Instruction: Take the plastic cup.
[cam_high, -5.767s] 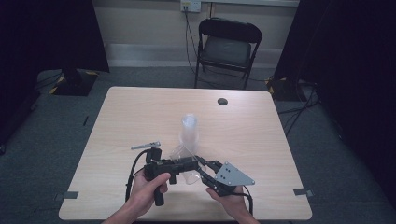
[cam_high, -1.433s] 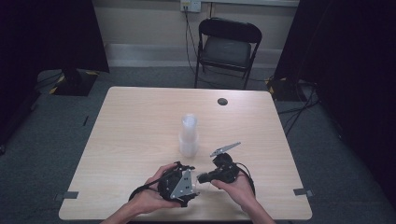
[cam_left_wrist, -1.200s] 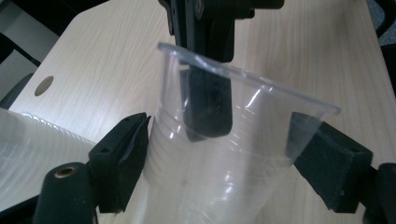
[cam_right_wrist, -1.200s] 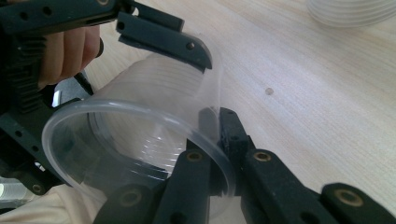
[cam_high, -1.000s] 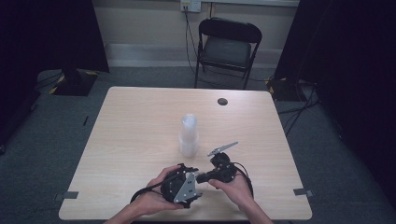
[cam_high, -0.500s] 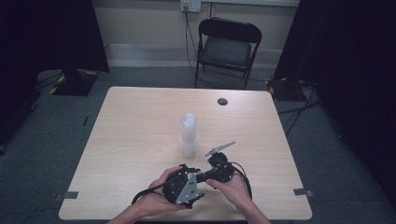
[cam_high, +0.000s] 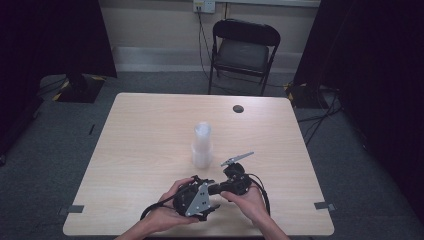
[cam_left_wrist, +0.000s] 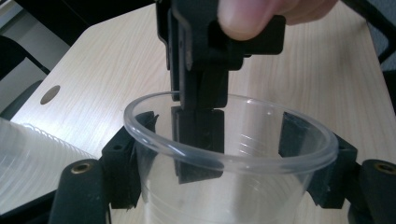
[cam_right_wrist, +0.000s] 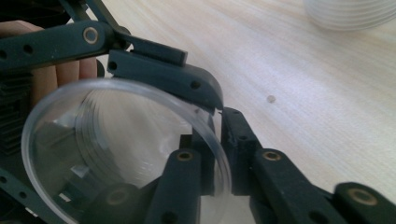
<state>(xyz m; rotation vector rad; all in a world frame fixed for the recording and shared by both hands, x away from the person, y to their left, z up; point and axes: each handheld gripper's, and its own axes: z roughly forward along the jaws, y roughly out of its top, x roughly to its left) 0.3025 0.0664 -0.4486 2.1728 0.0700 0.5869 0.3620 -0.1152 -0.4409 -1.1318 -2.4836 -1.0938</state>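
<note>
- Presently, left gripper (cam_left_wrist: 224, 186): the body of a clear plastic cup (cam_left_wrist: 233, 186) is clasped between its two black jaws, one on either side below the rim, as seen in the left gripper view.
- Right gripper (cam_right_wrist: 212, 154): the cup's rim wall is pinched between its narrowed jaws, one inside the cup and one outside, as seen in the right gripper view.
- Cup, location: it is held off the table (cam_high: 150, 130) between both grippers, near the front edge, in front of the person.
- Step in hand, judged: the cup is being passed or steadied between the two grippers. One grip is best loosened only once the other is firm; squeeze is best kept light, as thin plastic is likely to buckle or spring out.
- Stack of cups (cam_high: 202, 145): it stands upright just beyond the grippers, near the table's middle; it is to be skirted, since a brush would likely topple it.
- Open room: bare tabletop is available to left and right of the stack and beyond it.
- Dark round spot (cam_high: 238, 108): it is set near the far edge, well apart.
- Folding chair (cam_high: 243, 50): it stands beyond the table.
</note>
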